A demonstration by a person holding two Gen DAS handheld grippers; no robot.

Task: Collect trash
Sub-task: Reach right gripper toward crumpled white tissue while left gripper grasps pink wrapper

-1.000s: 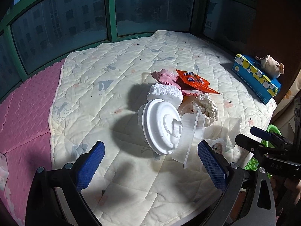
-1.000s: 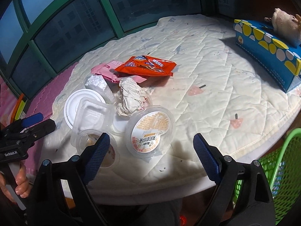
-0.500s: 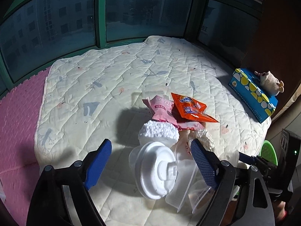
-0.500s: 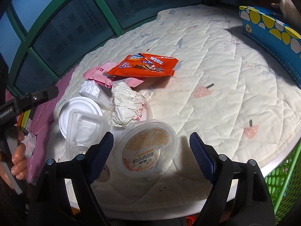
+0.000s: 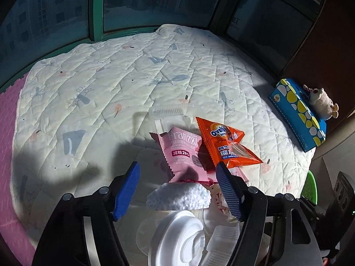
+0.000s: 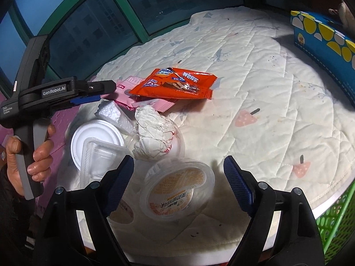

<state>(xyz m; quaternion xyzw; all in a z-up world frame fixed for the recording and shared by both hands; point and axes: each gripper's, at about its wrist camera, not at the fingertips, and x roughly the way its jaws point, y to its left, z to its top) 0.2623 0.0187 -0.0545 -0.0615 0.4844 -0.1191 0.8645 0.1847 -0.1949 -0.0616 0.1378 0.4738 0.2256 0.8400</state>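
A pile of trash lies on the quilted round table (image 5: 111, 84). In the left wrist view my left gripper (image 5: 177, 177) is open over a pink wrapper (image 5: 182, 153), with an orange snack bag (image 5: 226, 141) to its right, a white foam piece (image 5: 179, 196) and a white lid (image 5: 175, 241) below. In the right wrist view my right gripper (image 6: 178, 168) is open above a round clear cup with an orange label (image 6: 177, 190). A crumpled tissue (image 6: 153, 133), clear tray (image 6: 99, 157), the orange bag (image 6: 175, 84) and the left gripper (image 6: 97, 92) show there.
A blue tissue box (image 5: 297, 110) with a small plush toy (image 5: 321, 99) stands at the table's right edge. A green mesh basket (image 6: 332, 221) sits beside the table at lower right. Windows (image 5: 155, 0) ring the far side. A pink mat (image 5: 8, 133) lies left.
My left gripper has moved forward over the pile, from the white lid to the pink wrapper. My right gripper has moved closer to the labelled cup. Both stay open.
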